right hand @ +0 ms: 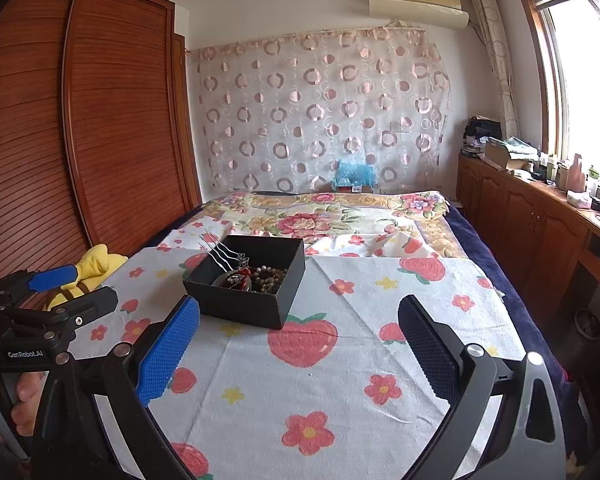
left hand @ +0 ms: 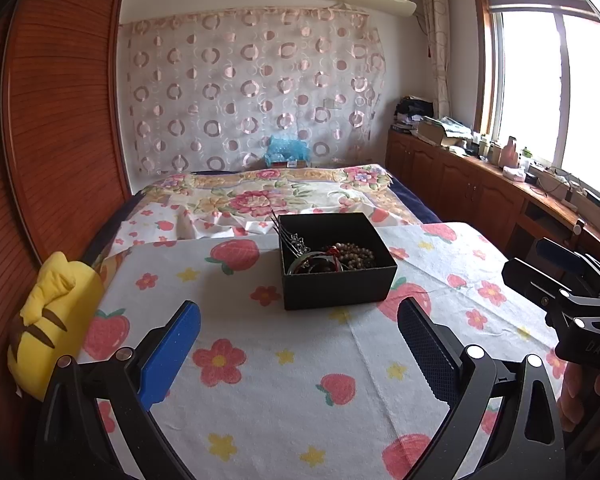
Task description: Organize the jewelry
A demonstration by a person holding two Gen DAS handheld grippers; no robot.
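With both grippers — left (left hand: 299,344), right (right hand: 299,344) — wide open and empty, I'd approach the box (left hand: 337,285) slowly. Pinch the beads (left hand: 356,255) — not the hairpins (left hand: 286,232).

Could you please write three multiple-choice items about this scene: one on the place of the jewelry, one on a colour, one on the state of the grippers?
1. Where is the beaded bracelet?
A. inside the black box
B. on the strawberry-print cloth
C. in a gripper

2. What colour is the plush toy?
A. pink
B. yellow
C. green

3. How are the left gripper and the right gripper?
A. both shut
B. one holds a hairpin
C. both open and empty

Answers: 1 A, the beads lie within the box walls. 2 B, it is yellow with brown stripes. 3 C, the fingers stand wide apart with only cloth between them.
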